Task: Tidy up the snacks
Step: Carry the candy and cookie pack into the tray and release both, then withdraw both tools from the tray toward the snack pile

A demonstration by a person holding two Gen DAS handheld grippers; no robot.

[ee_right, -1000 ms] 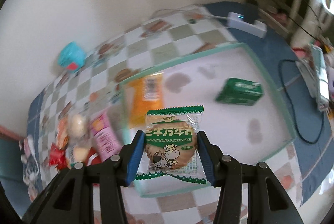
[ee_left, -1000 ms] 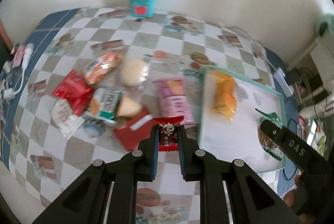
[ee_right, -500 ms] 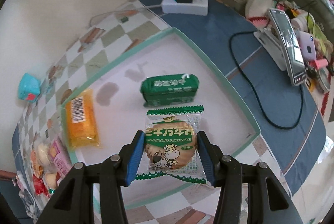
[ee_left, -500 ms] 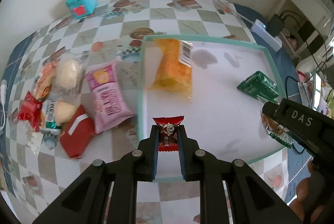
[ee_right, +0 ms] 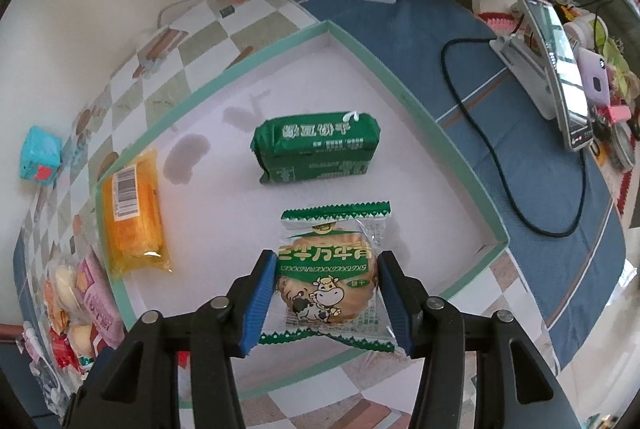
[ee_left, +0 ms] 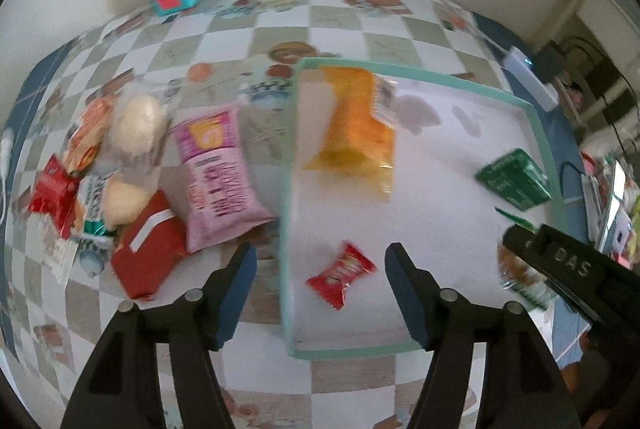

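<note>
Left wrist view: left gripper (ee_left: 318,279) jaws just opened, released; red candy (ee_left: 341,274) lies loose in the teal-rimmed tray (ee_left: 287,165), near end. Orange pack (ee_left: 352,121) at tray's far left.

Right wrist view: right gripper (ee_right: 327,299) jaws widening, pads beside the cookie packet (ee_right: 334,277), contact unclear, over tray's near end. Green pack (ee_right: 316,145) mid-tray.

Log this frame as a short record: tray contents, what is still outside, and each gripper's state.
tray: teal-rimmed, white floor
in tray: orange packet, green pack, small red candy
left gripper: jaws have just opened, empty, above the candy
right gripper: jaws opening, cow-print biscuit packet between them over the tray
outside tray: pink bag, red packet, buns and other snacks
</note>
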